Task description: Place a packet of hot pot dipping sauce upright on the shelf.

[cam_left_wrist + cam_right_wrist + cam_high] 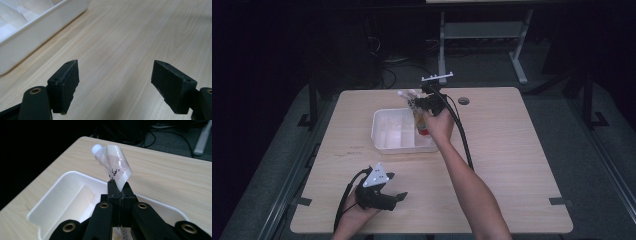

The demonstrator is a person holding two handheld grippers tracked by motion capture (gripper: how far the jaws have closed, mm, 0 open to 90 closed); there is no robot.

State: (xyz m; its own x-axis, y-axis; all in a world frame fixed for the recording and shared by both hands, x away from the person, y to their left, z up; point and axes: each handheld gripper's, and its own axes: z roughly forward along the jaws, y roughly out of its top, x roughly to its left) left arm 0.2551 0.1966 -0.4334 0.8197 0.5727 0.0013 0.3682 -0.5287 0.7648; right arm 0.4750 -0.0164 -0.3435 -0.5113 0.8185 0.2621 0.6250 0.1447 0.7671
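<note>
My right gripper point(119, 190) is shut on a soft white pouch point(113, 167) with a white cap and black print. It holds the pouch above the white tray point(50, 205). In the high view the right gripper point(424, 104) hangs over the tray's point(384, 145) right part, with the pouch point(412, 100) sticking out toward the far left. My left gripper point(399, 196) rests near the table's front edge, held by a hand. Its jaws stand wide apart over bare wood, open, with nothing between them point(115, 85).
The tray's near wall point(32, 37) lies to the upper left of the left gripper. A round grommet hole point(463, 101) sits at the table's far side. A cable point(464, 145) trails from the right gripper along the forearm. A metal frame point(482, 35) stands on the floor beyond.
</note>
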